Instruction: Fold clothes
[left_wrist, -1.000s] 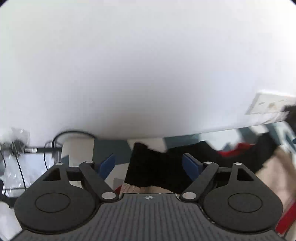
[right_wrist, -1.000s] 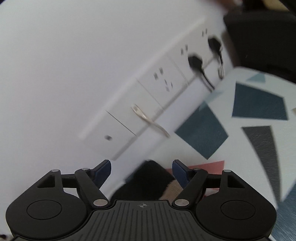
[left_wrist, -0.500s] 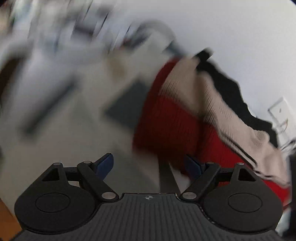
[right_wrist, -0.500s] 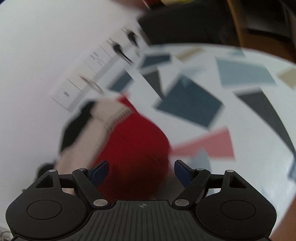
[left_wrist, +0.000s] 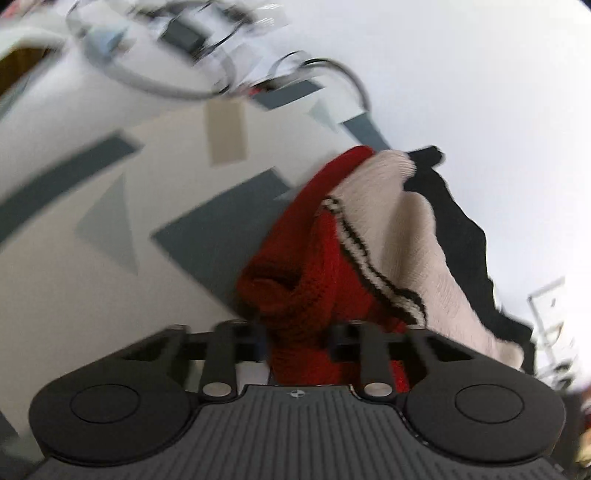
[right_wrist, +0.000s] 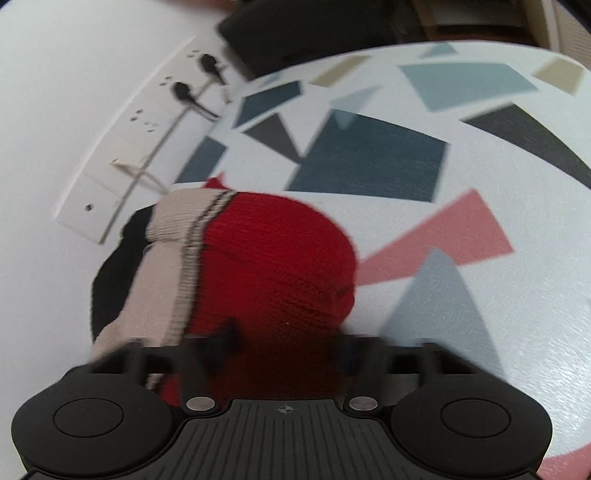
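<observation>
- Red knit fabric is filling the gap of the left gripper (left_wrist: 297, 338), whose fingers are drawn in and clamping a bunched fold of the red, cream and black knitted sweater (left_wrist: 354, 251).
- In the right wrist view the right gripper (right_wrist: 286, 345) is sitting against the same sweater (right_wrist: 266, 266); its fingertips are blurred and partly buried in red wool, so I cannot tell whether they are pinching it or standing apart.
- The sweater is lying on the white tabletop with grey, blue and pink geometric shapes (right_wrist: 461, 155), bunched near the wall.
- Only the left view is showing the cream panel's black stripes running lengthwise, and blurred grey cables (left_wrist: 155, 81) at the table's far end.
- Only the right view is showing the white wall socket strip (right_wrist: 147, 122) with two black plugs (right_wrist: 195, 85) beyond the sweater, and a dark object (right_wrist: 314, 29) past the table's far edge.
</observation>
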